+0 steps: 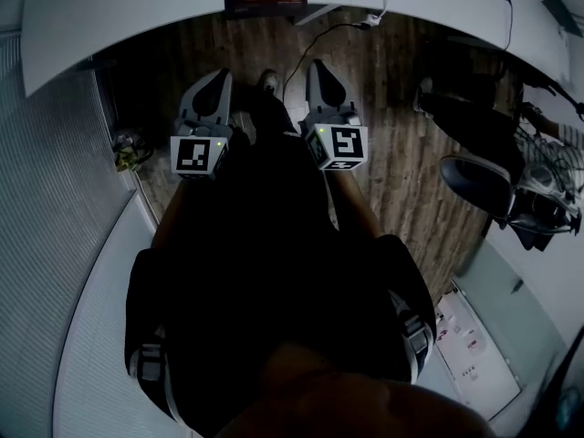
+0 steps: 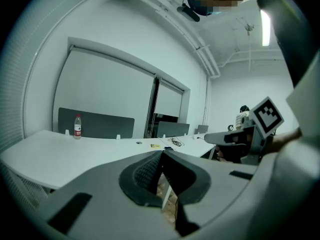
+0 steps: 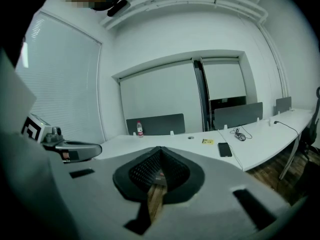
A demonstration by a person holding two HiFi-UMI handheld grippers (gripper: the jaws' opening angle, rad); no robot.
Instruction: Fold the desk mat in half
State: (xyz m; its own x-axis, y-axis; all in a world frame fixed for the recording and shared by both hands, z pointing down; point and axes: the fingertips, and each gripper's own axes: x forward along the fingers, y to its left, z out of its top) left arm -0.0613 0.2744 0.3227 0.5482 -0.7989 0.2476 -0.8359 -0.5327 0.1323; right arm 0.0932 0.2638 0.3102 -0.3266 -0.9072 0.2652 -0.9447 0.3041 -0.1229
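I find left grey two-jaw gripper (image 2: 161, 155) and right grey two-jaw gripper (image 3: 159, 153) clenched empty over brown plank floor (image 1: 394, 179). Desk mat: in no view, perhaps lost in gloom. I expect it limp, light; take two adjacent corners.

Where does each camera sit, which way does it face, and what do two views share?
Head view: on the person's head, facing steeply down at wooden floor, the person's dark torso, left gripper and right gripper.
Left gripper view: rides the left gripper, faces along shut jaws across a white desk; right gripper at right.
Right gripper view: rides the right gripper, shut jaws, same desk; left gripper at left.
Shared: both gripper views show the bottle.
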